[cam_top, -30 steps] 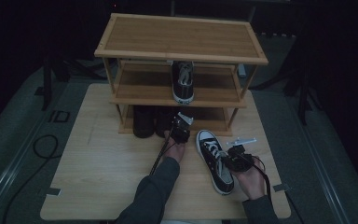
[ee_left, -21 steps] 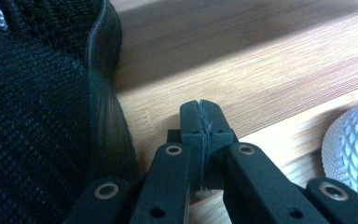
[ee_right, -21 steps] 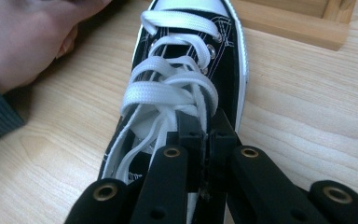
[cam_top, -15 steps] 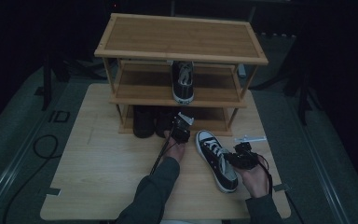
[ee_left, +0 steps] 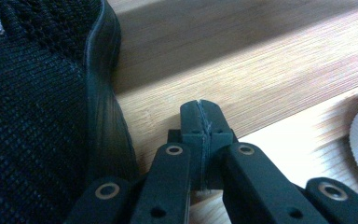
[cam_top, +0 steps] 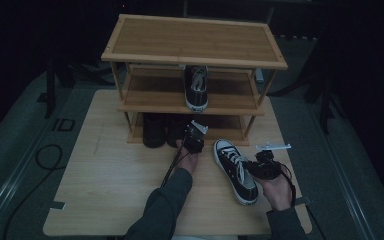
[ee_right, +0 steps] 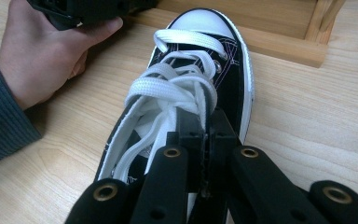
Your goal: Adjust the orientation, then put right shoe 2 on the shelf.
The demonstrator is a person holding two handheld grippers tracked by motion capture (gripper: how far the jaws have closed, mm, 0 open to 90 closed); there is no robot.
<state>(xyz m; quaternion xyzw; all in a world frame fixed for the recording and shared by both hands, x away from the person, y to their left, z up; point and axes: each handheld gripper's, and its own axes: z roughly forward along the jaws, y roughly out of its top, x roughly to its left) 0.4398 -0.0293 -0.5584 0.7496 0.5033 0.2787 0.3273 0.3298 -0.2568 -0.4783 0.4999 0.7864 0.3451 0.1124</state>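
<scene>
Sneaker (cam_top: 236, 170) slid slightly nearer the right claw (ee_right: 204, 128), clamped on its collar; lift level, left claw (ee_left: 200, 116) clenched empty.

Hidden and cropped parts. In the right gripper view, the sneaker (ee_right: 186, 93) loses its heel behind the right gripper (ee_right: 204, 128), and whether the closed jaws pinch its side wall or merely touch it cannot be told. The left hand (ee_right: 46, 56) is cut off by the upper frame edge. In the left gripper view, the black mesh shoe (ee_left: 32, 116) runs off the left edge. In the high view, two dark shoes (cam_top: 165, 130) on the rack's lowest shelf (cam_top: 230, 131) lie in shadow, details unreadable.
</scene>
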